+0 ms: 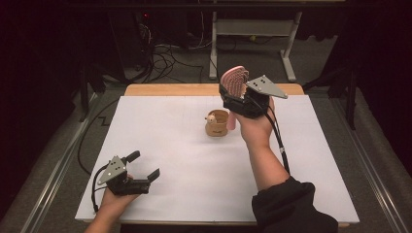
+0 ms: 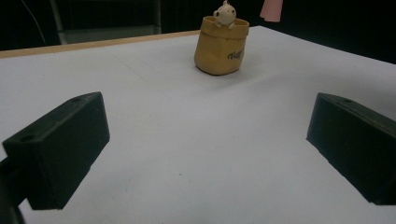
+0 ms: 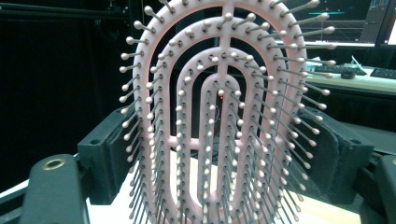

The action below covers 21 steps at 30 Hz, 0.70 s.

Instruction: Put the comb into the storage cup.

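My right gripper (image 1: 238,94) is raised over the far middle of the table, shut on a pink hairbrush (image 1: 234,77) by the sides of its head. The bristled head (image 3: 219,116) stands upright between the two black jaws. The brush's handle (image 1: 232,121) hangs down just right of a small yellow pouch (image 1: 217,124). The pouch (image 2: 221,46) stands upright with a little cream toy figure (image 2: 224,14) peeking over its rim. My left gripper (image 1: 143,165) rests low at the front left, open, with nothing between its jaws (image 2: 205,144).
A white board (image 1: 194,160) covers the wooden table (image 1: 170,90). Beyond the far edge stand a desk frame (image 1: 252,29) and floor cables (image 1: 165,58). A dark sleeve (image 1: 291,208) comes in at the front right.
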Tool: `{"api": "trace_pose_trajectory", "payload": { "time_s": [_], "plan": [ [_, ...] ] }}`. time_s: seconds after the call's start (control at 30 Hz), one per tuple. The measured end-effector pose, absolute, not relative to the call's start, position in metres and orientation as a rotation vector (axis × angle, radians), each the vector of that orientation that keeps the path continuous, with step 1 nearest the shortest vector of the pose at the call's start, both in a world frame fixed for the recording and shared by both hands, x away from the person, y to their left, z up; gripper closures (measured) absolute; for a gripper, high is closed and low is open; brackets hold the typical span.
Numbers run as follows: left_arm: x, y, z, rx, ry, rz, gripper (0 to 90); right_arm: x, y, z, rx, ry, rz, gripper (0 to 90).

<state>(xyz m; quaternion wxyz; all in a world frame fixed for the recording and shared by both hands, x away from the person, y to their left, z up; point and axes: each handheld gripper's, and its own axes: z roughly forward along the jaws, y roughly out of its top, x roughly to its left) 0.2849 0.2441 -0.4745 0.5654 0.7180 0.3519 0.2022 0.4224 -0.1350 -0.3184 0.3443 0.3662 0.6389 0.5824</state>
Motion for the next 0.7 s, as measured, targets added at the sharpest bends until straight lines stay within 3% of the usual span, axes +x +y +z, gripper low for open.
{"api": "trace_pose_trajectory", "payload": {
  "time_s": [0.7],
  "plan": [
    [0.285,0.246,-0.475,1.685,0.832,0.474,0.0,0.440,-0.114,-0.314,0.935,1.641,1.514,20.3]
  ]
}}
